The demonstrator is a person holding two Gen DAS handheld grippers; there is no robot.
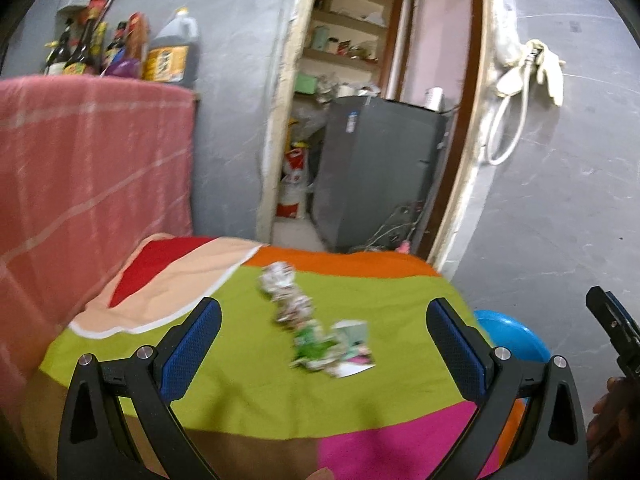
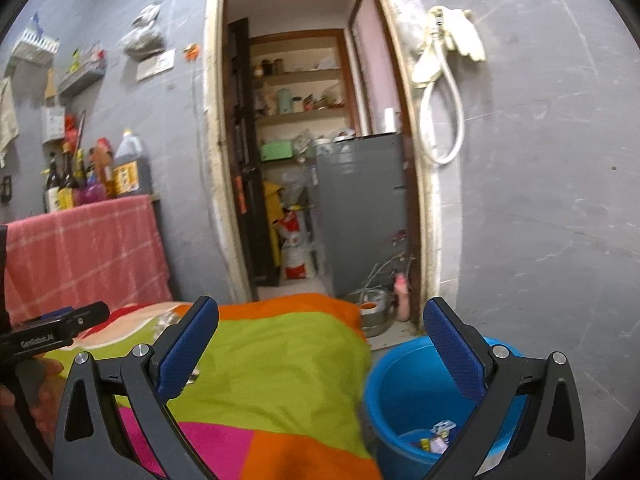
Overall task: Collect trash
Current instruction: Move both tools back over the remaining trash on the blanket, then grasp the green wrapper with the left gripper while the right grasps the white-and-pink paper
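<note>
Crumpled trash pieces [image 1: 316,320]: motion-blurred, print and material unreadable. Blue bucket [image 2: 404,392]: right side hidden behind a gripper finger, bottom cut by the frame; contents [image 2: 436,438] too small to identify. In the left wrist view, bucket mostly hidden behind the cloth-covered table [image 1: 248,360]. Bottle labels [image 1: 166,62]: illegible

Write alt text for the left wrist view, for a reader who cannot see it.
The open left gripper hovers over a table under a colourful cloth, framing a row of crumpled paper scraps on its green patch. A blue bucket peeks out past the table's right edge, and a doorway behind shows a grey fridge.
</note>
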